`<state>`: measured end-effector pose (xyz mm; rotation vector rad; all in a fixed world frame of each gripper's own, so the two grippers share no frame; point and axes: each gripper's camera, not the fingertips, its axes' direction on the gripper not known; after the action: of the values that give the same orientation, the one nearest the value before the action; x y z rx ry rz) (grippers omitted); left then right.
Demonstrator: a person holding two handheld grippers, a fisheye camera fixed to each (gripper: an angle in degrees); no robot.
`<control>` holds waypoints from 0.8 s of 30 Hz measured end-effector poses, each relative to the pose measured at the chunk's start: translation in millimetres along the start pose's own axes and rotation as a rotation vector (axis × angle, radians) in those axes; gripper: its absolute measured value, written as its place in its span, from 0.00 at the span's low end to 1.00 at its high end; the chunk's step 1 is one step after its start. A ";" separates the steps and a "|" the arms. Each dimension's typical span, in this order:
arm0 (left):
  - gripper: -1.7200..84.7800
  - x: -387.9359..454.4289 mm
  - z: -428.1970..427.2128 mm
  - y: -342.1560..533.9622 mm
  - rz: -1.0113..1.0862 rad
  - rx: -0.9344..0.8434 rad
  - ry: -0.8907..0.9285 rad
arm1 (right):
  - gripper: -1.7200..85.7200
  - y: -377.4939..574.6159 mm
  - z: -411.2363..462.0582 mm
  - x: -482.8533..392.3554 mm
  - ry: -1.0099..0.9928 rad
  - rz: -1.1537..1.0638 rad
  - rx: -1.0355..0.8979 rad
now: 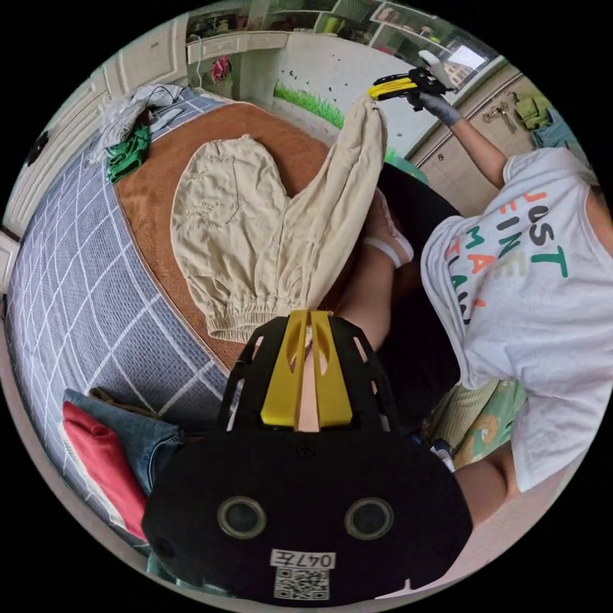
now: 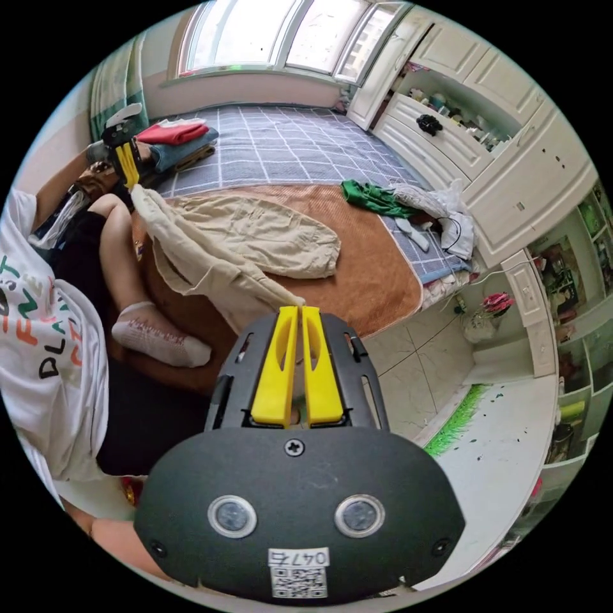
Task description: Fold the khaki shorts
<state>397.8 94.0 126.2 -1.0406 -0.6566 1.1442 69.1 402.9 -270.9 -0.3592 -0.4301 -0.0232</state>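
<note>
Yellow-jawed left tongs (image 1: 310, 316) grasp the waistband of the khaki shorts (image 1: 242, 230). Right tongs (image 2: 295, 310) grasp the raised leg's hem, while the other leg lies flat on a brown blanket (image 2: 377, 268) on the bed (image 2: 287, 147).

Shorts (image 1: 242, 230): thin matt cloth, crinkled, gathered hems. Mat (image 2: 377, 268): brown, napped, matt. Bedcover (image 1: 70, 287): woven checked cloth. Gripper (image 2: 295, 310) jaws: smooth yellow plastic, frame matt black plastic. Floor (image 2: 408, 377): glossy tile.
</note>
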 end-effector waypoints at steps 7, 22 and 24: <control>0.01 -227.6 83.0 83.8 -0.457 0.127 0.358 | 0.03 -145.7 153.9 75.6 -0.101 -0.069 -0.202; 0.08 -173.4 180.3 156.1 -0.746 0.238 0.078 | 0.11 59.0 336.8 103.4 -0.330 0.659 -0.040; 0.09 -172.5 210.4 145.1 -0.779 0.223 0.052 | 0.12 95.8 354.4 99.2 -0.392 0.740 -0.011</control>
<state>103.8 7.1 93.1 -0.5329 -0.7763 0.4882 25.4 620.4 38.0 -0.5186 -0.6613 0.7761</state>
